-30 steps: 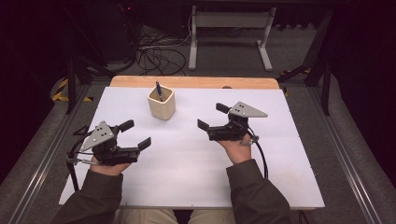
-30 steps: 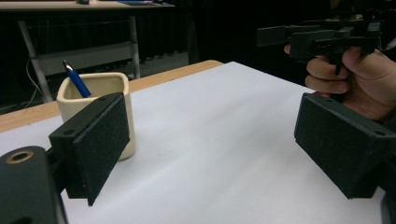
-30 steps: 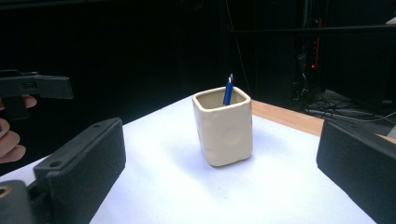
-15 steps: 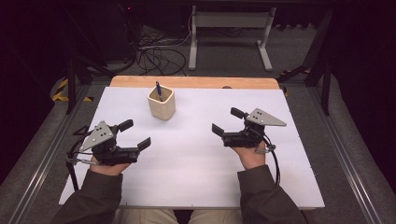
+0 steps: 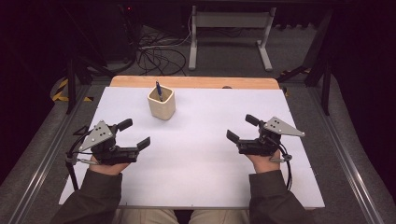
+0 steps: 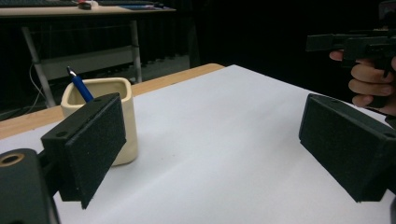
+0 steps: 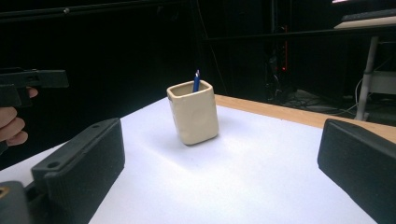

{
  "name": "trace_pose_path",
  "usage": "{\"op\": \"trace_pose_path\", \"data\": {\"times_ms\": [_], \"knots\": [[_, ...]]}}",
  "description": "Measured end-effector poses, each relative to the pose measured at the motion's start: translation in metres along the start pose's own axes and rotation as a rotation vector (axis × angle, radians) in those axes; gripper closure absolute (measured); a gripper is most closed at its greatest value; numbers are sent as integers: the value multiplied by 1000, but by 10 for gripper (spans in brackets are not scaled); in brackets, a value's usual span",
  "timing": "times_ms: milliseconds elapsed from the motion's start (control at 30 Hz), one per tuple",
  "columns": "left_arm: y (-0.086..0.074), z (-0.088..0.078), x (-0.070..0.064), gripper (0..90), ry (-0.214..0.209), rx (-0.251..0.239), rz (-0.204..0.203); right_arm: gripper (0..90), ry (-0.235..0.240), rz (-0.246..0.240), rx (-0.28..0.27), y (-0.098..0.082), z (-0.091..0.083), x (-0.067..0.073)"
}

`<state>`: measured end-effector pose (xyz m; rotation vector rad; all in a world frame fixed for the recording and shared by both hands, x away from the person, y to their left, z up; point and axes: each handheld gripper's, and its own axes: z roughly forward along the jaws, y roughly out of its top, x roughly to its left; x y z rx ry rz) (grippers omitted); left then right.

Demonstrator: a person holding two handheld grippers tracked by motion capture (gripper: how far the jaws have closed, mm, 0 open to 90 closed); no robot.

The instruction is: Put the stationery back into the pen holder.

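Resting apart, two grippers, left gripper (image 5: 137, 132), right gripper (image 5: 239, 128), jaws released, one cup (image 5: 161, 103), one pen (image 5: 159, 90).

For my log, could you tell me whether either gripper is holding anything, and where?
Nothing is held: the left gripper and right gripper are both open, apart from the cup with the pen.
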<state>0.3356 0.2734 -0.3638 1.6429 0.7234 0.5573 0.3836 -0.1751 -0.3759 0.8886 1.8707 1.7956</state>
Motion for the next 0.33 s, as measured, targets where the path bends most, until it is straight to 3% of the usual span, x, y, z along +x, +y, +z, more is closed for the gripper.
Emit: {"op": "trace_pose_path", "data": {"times_ms": [333], "knots": [[1,-1,0,81,-2,0,4,11,-22,12,4,-5,-12,-6]]}}
